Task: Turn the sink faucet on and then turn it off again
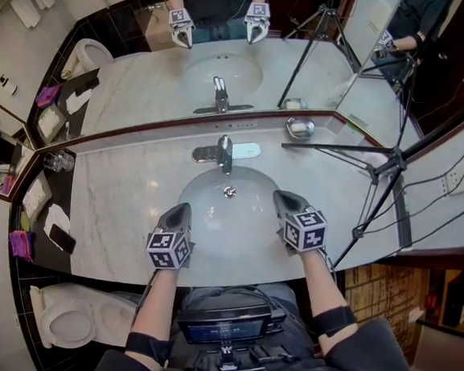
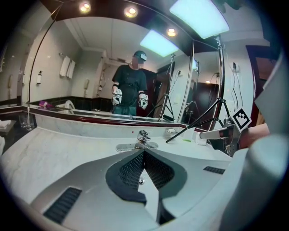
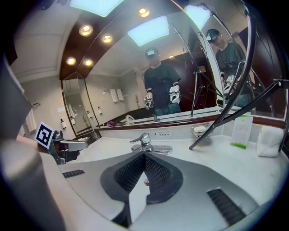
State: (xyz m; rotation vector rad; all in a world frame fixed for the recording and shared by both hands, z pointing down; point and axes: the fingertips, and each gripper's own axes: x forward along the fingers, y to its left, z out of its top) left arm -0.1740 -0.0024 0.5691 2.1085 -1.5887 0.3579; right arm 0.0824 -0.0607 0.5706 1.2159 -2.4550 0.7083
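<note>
A chrome faucet [image 1: 224, 152] with a single lever stands on the marble counter behind the oval white basin [image 1: 241, 222]. No water shows at its spout. My left gripper [image 1: 183, 208] hovers over the basin's near left rim, shut and empty. My right gripper [image 1: 281, 196] hangs over the basin's right rim, also shut and empty. Both point toward the faucet and stay well short of it. In the left gripper view the faucet [image 2: 142, 138] sits just beyond the closed tips [image 2: 144, 152]. The right gripper view shows the faucet [image 3: 144, 141] above its closed tips [image 3: 144, 154].
A soap dish [image 1: 300, 128] sits at the back right of the counter. Black tripod legs [image 1: 383, 166] stand across the counter's right side. A glass [image 1: 59, 161] is at the far left, a toilet [image 1: 67, 320] below left. A wall mirror [image 1: 227, 51] backs the counter.
</note>
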